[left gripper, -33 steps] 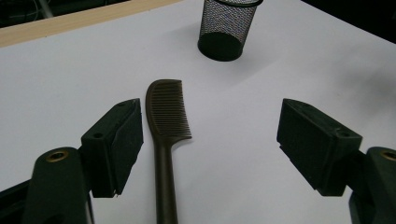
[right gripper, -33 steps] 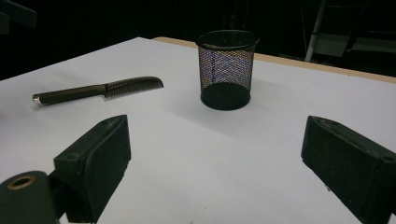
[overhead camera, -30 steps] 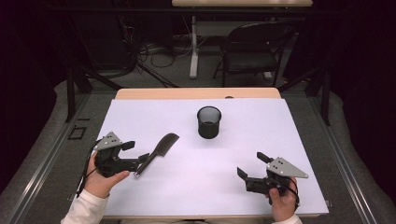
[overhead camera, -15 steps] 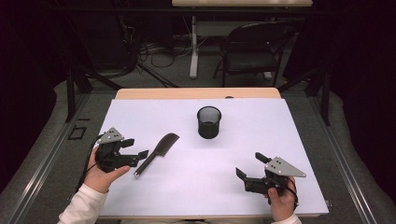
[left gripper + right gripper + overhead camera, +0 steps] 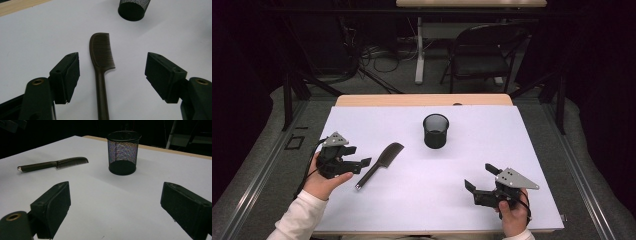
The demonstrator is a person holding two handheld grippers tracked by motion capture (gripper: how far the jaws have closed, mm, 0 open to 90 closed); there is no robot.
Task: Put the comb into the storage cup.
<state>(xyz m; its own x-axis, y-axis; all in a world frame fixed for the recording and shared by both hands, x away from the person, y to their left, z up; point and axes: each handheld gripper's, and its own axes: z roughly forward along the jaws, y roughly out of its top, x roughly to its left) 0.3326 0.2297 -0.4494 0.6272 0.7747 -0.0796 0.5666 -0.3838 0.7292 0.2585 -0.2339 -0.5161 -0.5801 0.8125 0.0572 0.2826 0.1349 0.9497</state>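
Observation:
A dark comb (image 5: 379, 159) lies flat on the white table, teeth end toward a black mesh cup (image 5: 435, 131) that stands upright at the table's middle. My left gripper (image 5: 357, 168) sits just left of the comb's handle end. In the left gripper view, the comb (image 5: 101, 62) runs up between the jaws, and the pads (image 5: 71, 72) stand clear of the handle on both sides. These jaws have just been closing a little around it; my left gripper (image 5: 112, 75) is still open. My right gripper (image 5: 479, 176) rests open and empty at the front right, facing the cup (image 5: 123, 152) and comb (image 5: 52, 164).
The white sheet (image 5: 512, 140) covers a wooden table (image 5: 422, 100) whose far edge shows. A folding chair (image 5: 482, 55) and cables stand on the floor beyond. Bare sheet lies between the two grippers and right of the cup.
My left gripper has shifted slightly up the picture beside the comb's handle. The comb, the cup and my right gripper have stayed where they were.

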